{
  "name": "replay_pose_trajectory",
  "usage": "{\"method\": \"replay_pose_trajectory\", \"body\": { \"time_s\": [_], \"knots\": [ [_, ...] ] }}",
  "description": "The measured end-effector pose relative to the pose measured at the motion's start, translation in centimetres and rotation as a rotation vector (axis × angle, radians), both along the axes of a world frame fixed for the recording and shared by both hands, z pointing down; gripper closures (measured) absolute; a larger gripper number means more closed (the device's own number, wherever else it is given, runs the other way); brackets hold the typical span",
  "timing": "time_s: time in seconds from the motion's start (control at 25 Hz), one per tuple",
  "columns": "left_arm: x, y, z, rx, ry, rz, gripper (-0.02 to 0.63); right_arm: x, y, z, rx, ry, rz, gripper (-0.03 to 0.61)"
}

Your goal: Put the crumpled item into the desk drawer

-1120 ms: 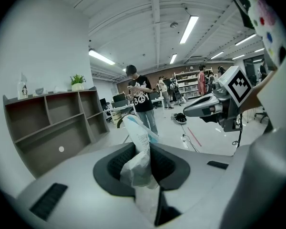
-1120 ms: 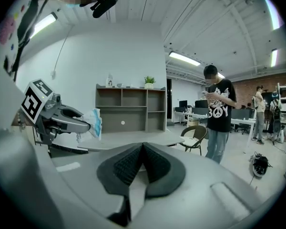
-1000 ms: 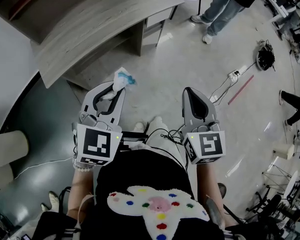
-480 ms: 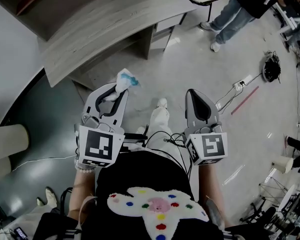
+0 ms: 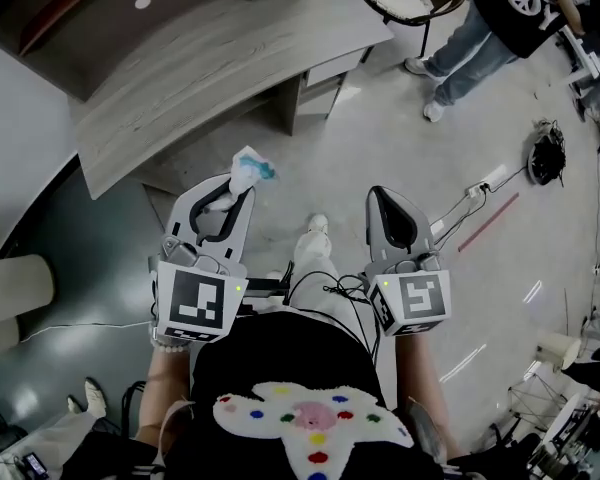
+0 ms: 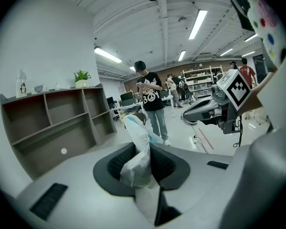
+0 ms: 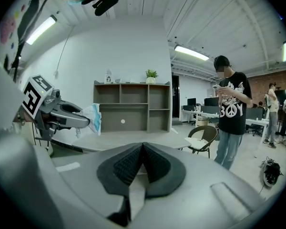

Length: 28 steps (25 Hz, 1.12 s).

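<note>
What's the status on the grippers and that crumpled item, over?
Left gripper shut on crumpled item, carried in the air. Right gripper shut, empty. Desk ahead, drawers look closed. Nothing seen in the way.

Your head view runs dim and flat, colours muted. Thin glare streaks sit on the glossy grey floor (image 5: 530, 290) toward its right edge; soft shadow pools under the pale wood-grain curved desk (image 5: 200, 78). Both gripper views are brighter, lit from long white ceiling tube lights (image 6: 198, 24). Strong fisheye bend there, black corners. Nearest foreground goes soft; the far room is sharp.
</note>
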<state>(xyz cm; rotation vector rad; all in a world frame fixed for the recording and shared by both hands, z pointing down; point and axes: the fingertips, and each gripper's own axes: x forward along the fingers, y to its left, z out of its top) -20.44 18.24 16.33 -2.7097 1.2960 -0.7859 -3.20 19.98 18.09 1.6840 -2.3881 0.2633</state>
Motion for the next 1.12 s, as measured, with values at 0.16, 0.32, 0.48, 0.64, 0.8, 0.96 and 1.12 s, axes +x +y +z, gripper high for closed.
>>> {"method": "replay_pose_trajectory", "body": {
  "time_s": [0.16, 0.32, 0.48, 0.64, 0.8, 0.96, 1.12],
  "knots": [
    [4.5, -5.0, 0.9, -0.021, -0.013, -0.008, 0.545, 4.1, -5.4, 1.1, -0.022, -0.009, -0.027, 0.569],
    [6.6, -8.5, 0.7, -0.018, -0.012, -0.038, 0.545, 6.1, -9.3, 1.2, -0.028, -0.02, -0.055, 0.569],
    [9.0, -10.3, 0.2, -0.015, -0.016, -0.048, 0.545, 8.0, -11.5, 1.1, -0.041, -0.028, -0.09, 0.569],
    [10.9, -10.4, -0.2, -0.002, -0.019, -0.084, 0.545, 10.0, -12.0, 0.9, -0.03, -0.035, -0.12, 0.569],
    [12.4, -10.9, -0.4, 0.013, -0.018, -0.112, 0.545, 11.3, -13.0, 1.2, -0.031, -0.036, -0.159, 0.569],
    [13.4, -12.9, -0.1, 0.012, -0.018, -0.132, 0.545, 12.1, -15.2, 1.6, -0.041, -0.046, -0.186, 0.569],
    [13.3, -14.1, -0.1, 0.005, -0.017, -0.186, 0.545, 12.7, -16.5, 1.7, -0.029, -0.078, -0.205, 0.569]
  ]
}}
